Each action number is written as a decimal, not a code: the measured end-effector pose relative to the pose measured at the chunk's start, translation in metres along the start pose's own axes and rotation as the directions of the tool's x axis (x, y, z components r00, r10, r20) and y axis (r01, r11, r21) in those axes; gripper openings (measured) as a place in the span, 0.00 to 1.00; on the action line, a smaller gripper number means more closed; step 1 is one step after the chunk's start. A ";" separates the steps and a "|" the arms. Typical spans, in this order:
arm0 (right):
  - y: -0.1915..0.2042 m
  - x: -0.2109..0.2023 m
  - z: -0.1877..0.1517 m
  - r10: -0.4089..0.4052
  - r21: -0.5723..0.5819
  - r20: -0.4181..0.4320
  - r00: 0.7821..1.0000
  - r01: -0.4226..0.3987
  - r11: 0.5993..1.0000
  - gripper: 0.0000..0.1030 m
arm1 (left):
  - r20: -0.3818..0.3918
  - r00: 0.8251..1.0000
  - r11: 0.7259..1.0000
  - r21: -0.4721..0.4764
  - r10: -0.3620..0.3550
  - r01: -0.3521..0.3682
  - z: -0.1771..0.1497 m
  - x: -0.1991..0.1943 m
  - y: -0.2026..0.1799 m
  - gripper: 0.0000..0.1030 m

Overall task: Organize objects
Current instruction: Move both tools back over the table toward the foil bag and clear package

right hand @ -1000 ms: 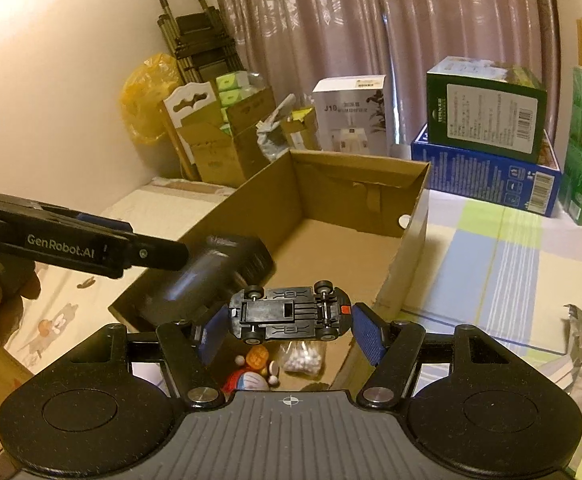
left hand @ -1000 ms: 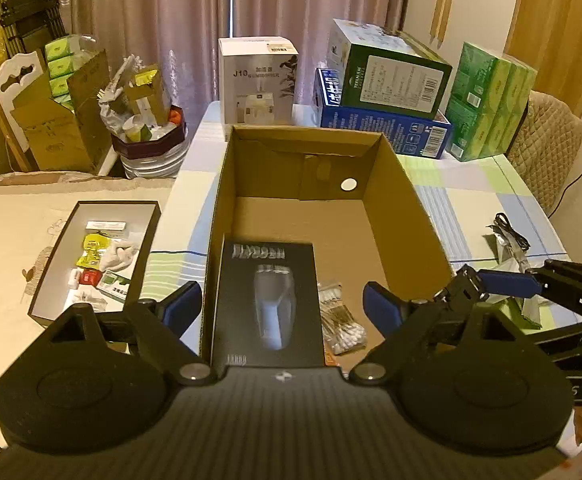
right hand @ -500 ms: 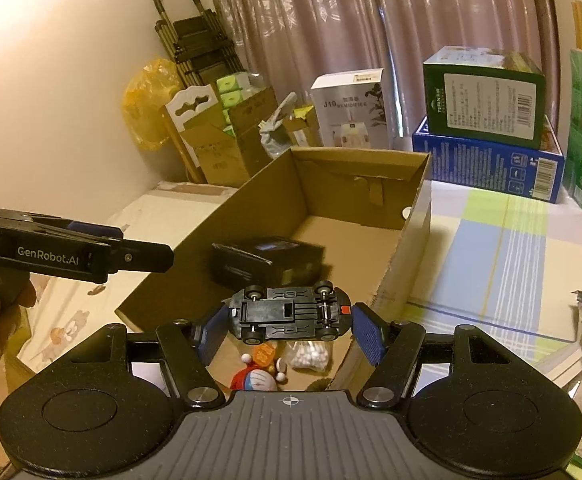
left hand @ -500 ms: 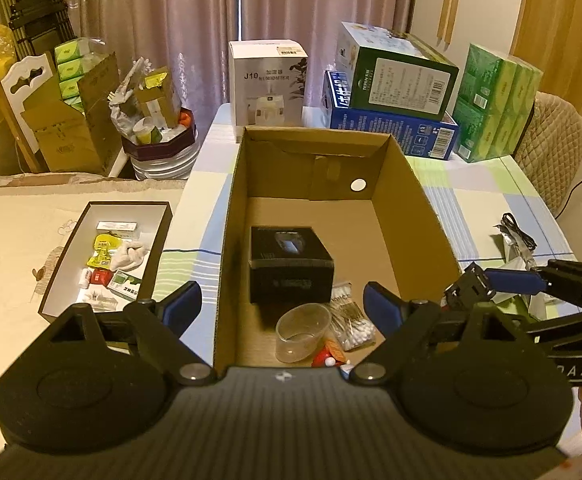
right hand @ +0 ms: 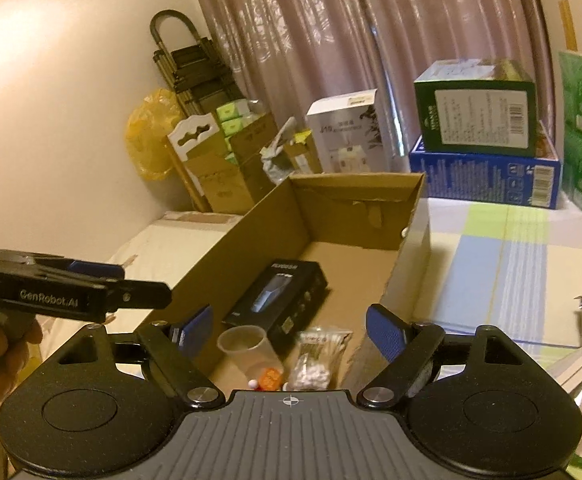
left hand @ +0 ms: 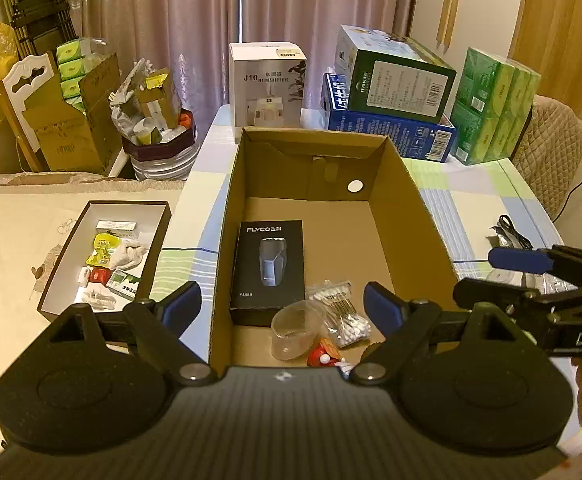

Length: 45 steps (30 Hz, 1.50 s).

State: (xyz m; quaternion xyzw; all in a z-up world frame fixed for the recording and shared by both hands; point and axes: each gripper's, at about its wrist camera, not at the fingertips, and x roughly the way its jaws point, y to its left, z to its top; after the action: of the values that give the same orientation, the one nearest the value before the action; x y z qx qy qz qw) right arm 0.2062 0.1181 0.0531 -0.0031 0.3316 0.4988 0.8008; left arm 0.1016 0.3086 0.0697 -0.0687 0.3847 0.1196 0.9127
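An open cardboard box fills the middle of the left wrist view. A black FLYCO shaver box lies flat on its floor. Near the front wall sit a clear plastic cup, a bag of cotton swabs and a small red-and-white toy. My left gripper hangs open above the near end with nothing between its fingers. My right gripper is open and bare too, over the cup and swabs. No toy car shows in either view.
A shallow dark tray of small items lies left of the box. Behind the box stand a white humidifier box, stacked green and blue boxes and green tissue packs. A cable lies at the right.
The black shaver box, on end half a second ago, now lies flat. My right gripper has opened, and the toy car it held is no longer between its fingers.
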 end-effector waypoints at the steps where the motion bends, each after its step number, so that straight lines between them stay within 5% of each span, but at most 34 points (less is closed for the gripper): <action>1: -0.001 -0.001 0.000 -0.005 -0.001 0.000 1.000 0.005 1.000 0.78 | -0.001 1.000 1.000 -0.002 -0.001 0.001 -0.001 0.000 0.000 0.83; 21: -0.047 -0.063 0.001 -0.154 0.030 0.078 0.985 0.152 0.988 0.78 | 0.047 0.995 0.996 0.040 -0.086 0.084 0.003 -0.010 -0.059 0.91; 32: -0.128 -0.134 -0.006 -0.328 0.142 0.094 0.940 0.314 0.939 0.78 | 0.085 0.976 0.971 0.148 -0.203 0.189 0.014 -0.010 -0.150 0.99; 45: -0.215 -0.207 -0.045 -0.482 0.216 0.037 0.875 0.464 0.859 0.78 | 0.017 0.954 0.931 0.221 -0.300 0.289 -0.008 0.033 -0.253 0.99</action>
State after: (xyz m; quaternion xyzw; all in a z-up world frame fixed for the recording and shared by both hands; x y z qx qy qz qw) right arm 0.2966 -0.1699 0.0582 0.0186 0.3329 0.2506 0.9089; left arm 0.1870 0.0688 0.0483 -0.0228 0.3575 -0.0594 0.9318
